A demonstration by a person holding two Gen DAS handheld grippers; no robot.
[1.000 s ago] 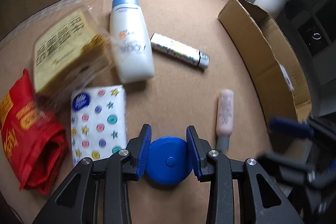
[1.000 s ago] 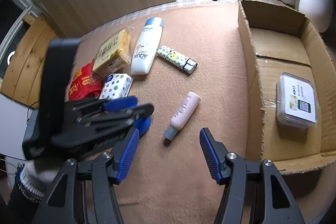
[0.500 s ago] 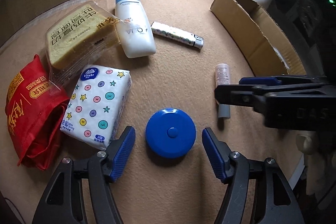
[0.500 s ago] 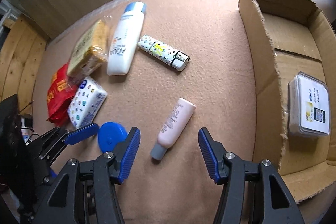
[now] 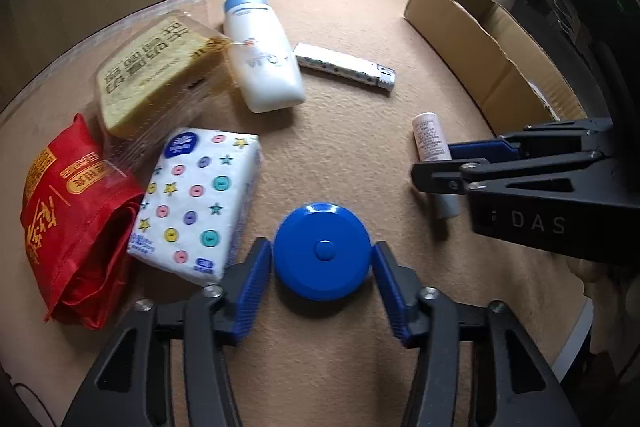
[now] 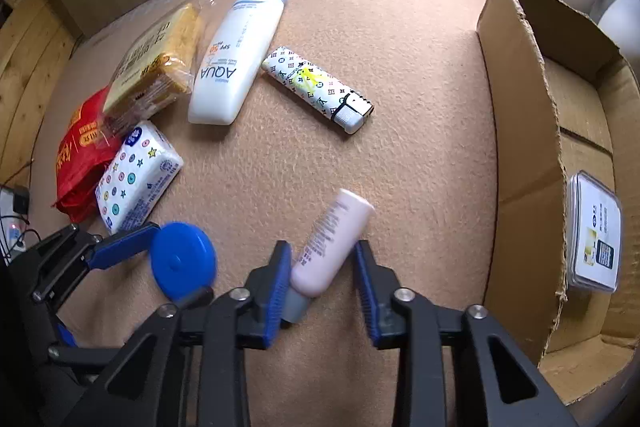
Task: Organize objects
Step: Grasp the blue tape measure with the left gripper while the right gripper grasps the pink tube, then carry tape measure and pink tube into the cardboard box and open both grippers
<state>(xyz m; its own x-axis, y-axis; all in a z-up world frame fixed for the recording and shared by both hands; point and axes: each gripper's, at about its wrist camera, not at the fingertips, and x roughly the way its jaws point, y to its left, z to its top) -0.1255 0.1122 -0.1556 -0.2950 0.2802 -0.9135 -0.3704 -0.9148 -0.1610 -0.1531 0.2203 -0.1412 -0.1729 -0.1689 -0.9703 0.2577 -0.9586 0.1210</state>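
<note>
right gripper point(image 6: 320, 279): fingers spread astride pink tube point(image 6: 330, 241), axis slanting up-right toward box point(image 6: 520, 131) | left gripper point(image 5: 322, 273): fingers spread flanking blue disc point(image 5: 322, 250), not pinching

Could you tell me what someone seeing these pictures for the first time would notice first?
Probably the bright blue round case, lying on the tan mat between the fingers of the open left gripper. Next, the pink tube lying between the fingers of the right gripper, not yet clamped. The open cardboard box stands to the right, with a clear plastic box inside.
</note>
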